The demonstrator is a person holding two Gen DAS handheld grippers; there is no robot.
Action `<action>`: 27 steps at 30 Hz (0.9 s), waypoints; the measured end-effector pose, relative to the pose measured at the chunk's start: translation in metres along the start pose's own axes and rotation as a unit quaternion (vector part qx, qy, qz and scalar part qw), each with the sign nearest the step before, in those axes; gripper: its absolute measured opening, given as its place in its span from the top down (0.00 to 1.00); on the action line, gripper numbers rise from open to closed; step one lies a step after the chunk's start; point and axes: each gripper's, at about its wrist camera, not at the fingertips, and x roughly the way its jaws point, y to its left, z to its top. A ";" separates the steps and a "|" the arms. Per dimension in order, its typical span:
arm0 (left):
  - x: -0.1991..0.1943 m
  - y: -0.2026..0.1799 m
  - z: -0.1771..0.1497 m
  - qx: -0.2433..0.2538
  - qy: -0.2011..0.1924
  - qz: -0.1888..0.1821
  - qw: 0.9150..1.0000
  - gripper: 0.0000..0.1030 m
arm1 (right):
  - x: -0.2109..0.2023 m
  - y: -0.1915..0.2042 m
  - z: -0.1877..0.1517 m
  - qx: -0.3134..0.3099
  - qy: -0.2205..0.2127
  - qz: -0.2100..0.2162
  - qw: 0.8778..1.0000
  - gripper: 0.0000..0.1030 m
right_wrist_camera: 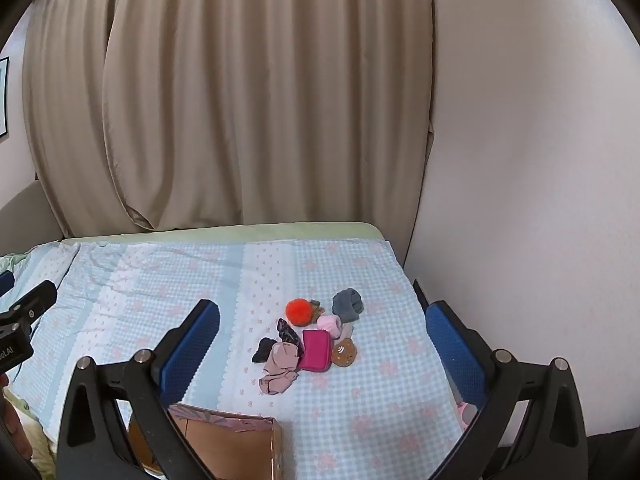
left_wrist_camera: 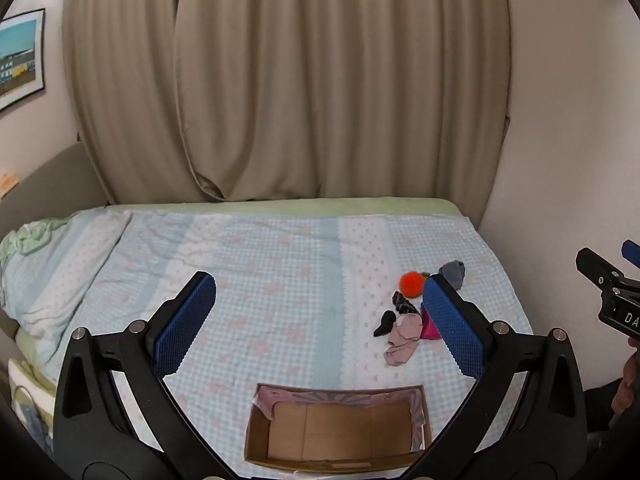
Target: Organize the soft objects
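**A:** Cardboard first, from the left wrist view: the box [left_wrist_camera: 338, 428] sits open and bare just below and ahead of the left gripper [left_wrist_camera: 320, 320], low between its fingers. That gripper is spread wide with nothing in it. The pile of soft things lies ahead to its right, partly behind the right-hand blue pad [left_wrist_camera: 452, 328]; the orange pom-pom [left_wrist_camera: 411, 283], the beige sock [left_wrist_camera: 402, 340] and the grey sock [left_wrist_camera: 453, 272] show, along with two small black pieces [left_wrist_camera: 385, 323].

**B:** So what does the left one do?

**A:** I'd judge it best kept near the box, ready to steady a wall if a drop nudges it. The bedspread [left_wrist_camera: 260, 264] is soft, so the box may shift.

**B:** And the right wrist view?

**A:** The right gripper [right_wrist_camera: 320, 344] is also fully open and empty, with the pile straight ahead between its fingers. The magenta pouch [right_wrist_camera: 316, 350] is in the middle, touching the beige sock at its left and a brown round toy [right_wrist_camera: 344, 354] at its right; a pale pink piece [right_wrist_camera: 330, 323] lies beyond it. The box corner [right_wrist_camera: 240, 440] is below and to the left.

**B:** Which to take first?

**A:** Probably an outlying item, such as the beige sock nearest the box. Come down over it, pinch the bunched middle so it doesn't drape and drag neighbours, lift clear, then release low inside the box.
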 end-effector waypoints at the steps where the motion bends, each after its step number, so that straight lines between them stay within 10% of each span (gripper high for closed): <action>1: 0.000 -0.001 0.000 0.000 -0.001 0.000 1.000 0.00 | -0.001 0.000 0.000 0.000 -0.001 0.000 1.000 0.00; 27: -0.003 -0.004 0.005 0.005 -0.018 -0.005 1.000 0.00 | 0.014 -0.006 0.001 0.001 -0.011 -0.002 1.000 0.00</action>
